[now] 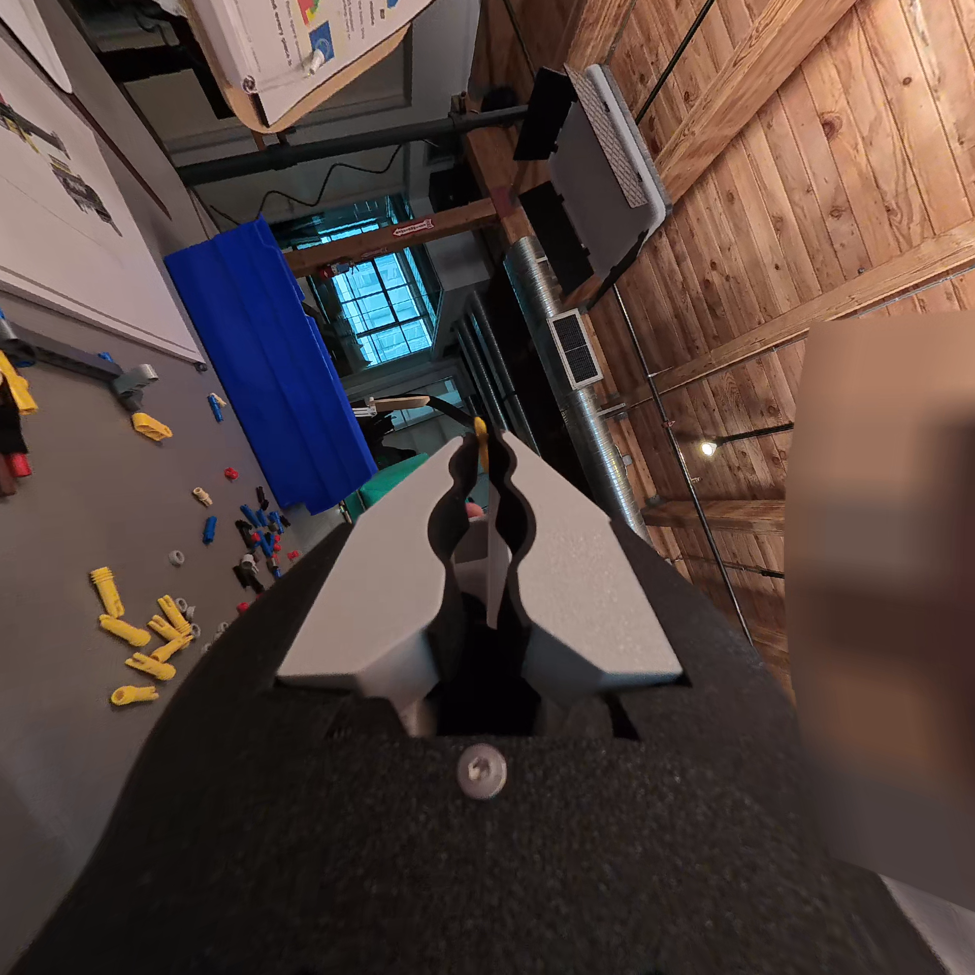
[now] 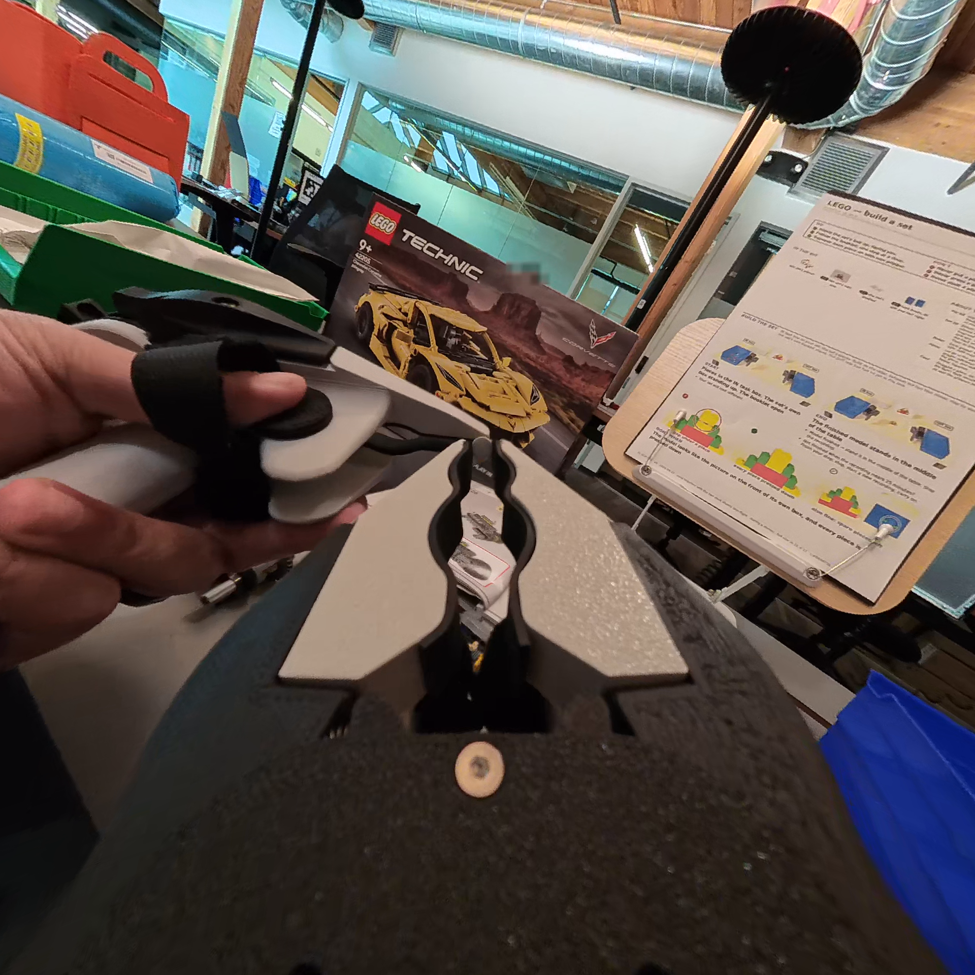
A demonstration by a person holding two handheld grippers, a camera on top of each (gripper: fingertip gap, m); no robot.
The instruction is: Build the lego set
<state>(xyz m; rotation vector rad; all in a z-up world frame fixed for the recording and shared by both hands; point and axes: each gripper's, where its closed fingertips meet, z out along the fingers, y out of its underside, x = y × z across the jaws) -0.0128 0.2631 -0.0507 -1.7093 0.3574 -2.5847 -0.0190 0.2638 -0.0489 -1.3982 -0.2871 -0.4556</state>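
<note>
Left claw (image 1: 483,440) is pinching a small yellow piece (image 1: 480,430) at its tips, up in the air, well off the table (image 1: 105,527). Right claw (image 2: 481,448) is pinching a small grey piece (image 2: 481,447) with its tips almost touching the left claw's, so they're basically nose to nose for joining.

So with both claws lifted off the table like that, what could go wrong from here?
1. The left claw pinches a small yellow piece only at its very tips; a slight twist might let it drop.
2. The right claw holds a small grey piece just as narrowly, right beside the other claw's tip, so a bump could knock it loose.
3. A dropped piece might get lost among the loose parts on the table.
</note>
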